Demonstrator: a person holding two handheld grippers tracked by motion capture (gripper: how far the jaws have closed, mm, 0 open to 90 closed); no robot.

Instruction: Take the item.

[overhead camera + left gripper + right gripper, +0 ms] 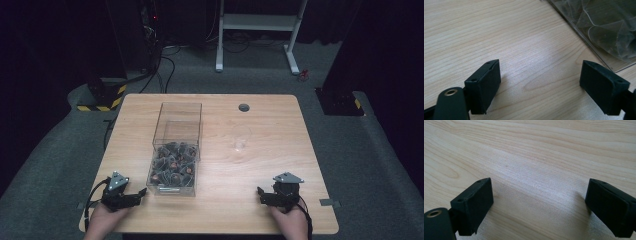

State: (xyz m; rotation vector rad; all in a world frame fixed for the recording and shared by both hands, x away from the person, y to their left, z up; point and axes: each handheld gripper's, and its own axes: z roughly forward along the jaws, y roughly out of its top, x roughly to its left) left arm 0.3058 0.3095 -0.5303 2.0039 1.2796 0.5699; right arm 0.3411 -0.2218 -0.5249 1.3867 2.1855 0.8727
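Both grippers rested on the table [225,200] near the clear box [175,150]. The left gripper [142,191] lay just beside its near corner, fingers [484,87] spread wide and empty. The right gripper [260,192] sat well apart from it, fingers [472,205] likewise spread, holding nothing.

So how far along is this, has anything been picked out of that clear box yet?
Nothing looks done yet. The clear box holds a pile of small dark pieces, and none lie out on the table. In hand: nothing; the left tool and right tool rest open and empty near the table's front edge. Reaching into the box seems still ahead.
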